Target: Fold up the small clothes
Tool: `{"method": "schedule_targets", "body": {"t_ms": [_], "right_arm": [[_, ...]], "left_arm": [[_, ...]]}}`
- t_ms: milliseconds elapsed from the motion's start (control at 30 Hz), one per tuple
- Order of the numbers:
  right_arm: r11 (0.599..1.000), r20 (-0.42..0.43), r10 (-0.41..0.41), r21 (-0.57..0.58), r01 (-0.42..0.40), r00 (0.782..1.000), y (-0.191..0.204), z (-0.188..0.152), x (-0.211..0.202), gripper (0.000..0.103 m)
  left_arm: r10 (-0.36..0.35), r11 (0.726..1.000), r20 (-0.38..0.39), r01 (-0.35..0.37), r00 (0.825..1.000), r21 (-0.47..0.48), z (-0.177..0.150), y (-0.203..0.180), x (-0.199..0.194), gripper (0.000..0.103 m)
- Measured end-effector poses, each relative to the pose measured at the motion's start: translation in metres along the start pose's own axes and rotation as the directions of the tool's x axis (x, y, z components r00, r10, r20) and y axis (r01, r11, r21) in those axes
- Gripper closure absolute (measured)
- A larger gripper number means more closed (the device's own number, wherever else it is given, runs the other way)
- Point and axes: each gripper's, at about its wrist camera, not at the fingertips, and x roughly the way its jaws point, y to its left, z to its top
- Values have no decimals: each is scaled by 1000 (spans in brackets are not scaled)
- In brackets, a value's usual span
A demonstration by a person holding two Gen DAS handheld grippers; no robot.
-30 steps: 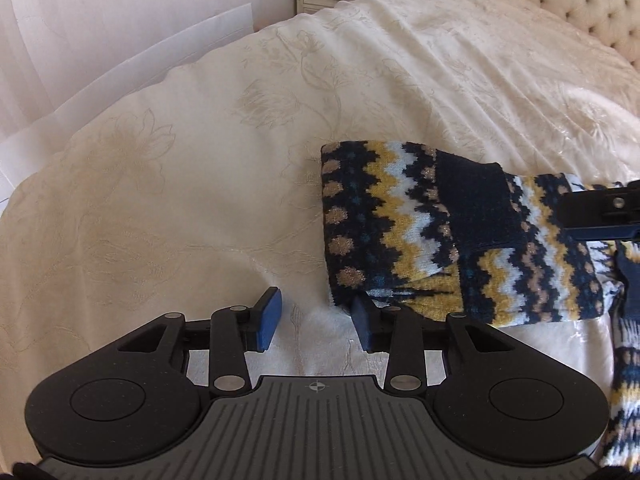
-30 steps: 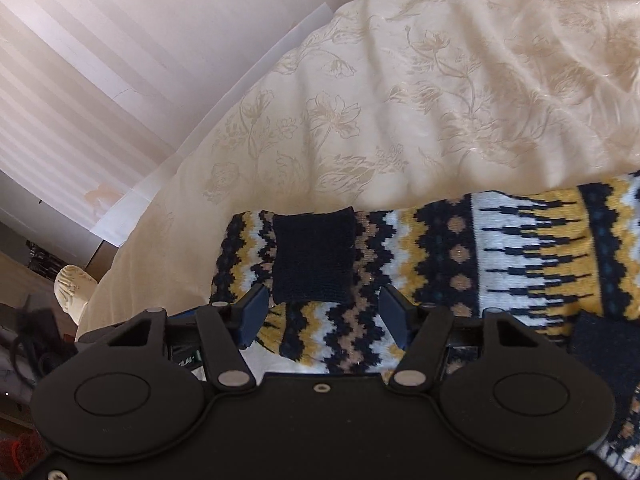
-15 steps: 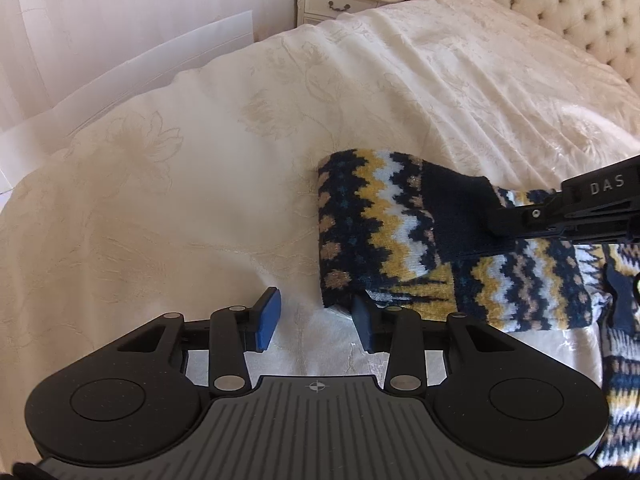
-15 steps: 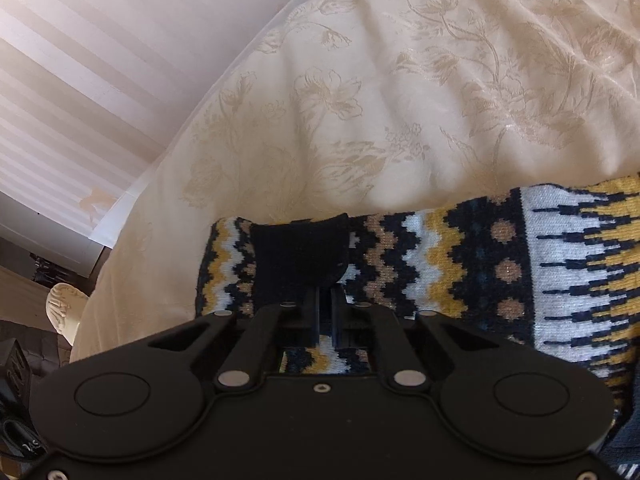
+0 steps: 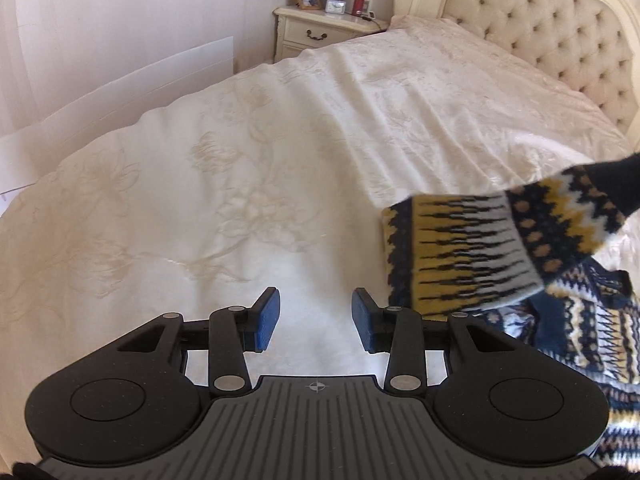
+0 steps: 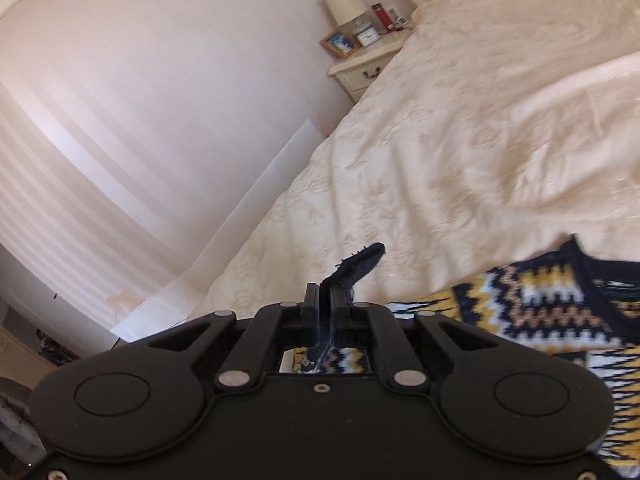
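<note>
Fingers of the right gripper point(image 6: 325, 294) are pressed fully together on a dark navy cuff point(image 6: 356, 264) of the patterned sweater point(image 6: 532, 308); a tongue of navy knit sticks out past the tips and a strand runs back between the jaws. Fingers of the left gripper point(image 5: 315, 320) are spread wide with nothing between the blue pads point(image 5: 267, 322); only bare bedspread is seen in the gap.

Largest first: the bed point(image 5: 280, 152) carries everything, cream floral cover, tufted headboard point(image 5: 536, 20) at the far end. The sweater is bunched near the bed's near right edge in the left view, with its sleeve point(image 5: 472, 252) lifted off the cover and stretched up toward the right, blurred. The cuff is pinched, as judged, so the sleeve can be carried across the body for a fold; the sweater body is left lying as the anchor.

The left gripper is held low and level over the near edge, just beside the sleeve's hanging end, not touching it. It is probably kept open to pin or catch fabric next.

The right gripper is raised and tilted, pointed toward the far left corner and the nightstand point(image 6: 372, 66), with the sweater body below and to its right.
</note>
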Motion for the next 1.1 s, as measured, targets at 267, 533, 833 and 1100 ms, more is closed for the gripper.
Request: {"method": "schedule_targets", "body": {"t_ms": [267, 533, 833, 1100], "right_arm": [[972, 89, -224, 97, 215, 971, -91, -5, -111, 92], [917, 68, -352, 227, 329, 934, -172, -36, -157, 96], [873, -57, -405, 275, 404, 913, -224, -73, -138, 78], [851, -150, -448, 230, 472, 881, -253, -89, -101, 46]], "left_arm": [[-89, 989, 16, 87, 996, 124, -9, -81, -16, 64], [-145, 958, -32, 149, 989, 246, -30, -145, -16, 64], [-157, 918, -86, 178, 984, 354, -34, -197, 11, 64], [-127, 921, -157, 175, 979, 348, -26, -214, 63, 64]]}}
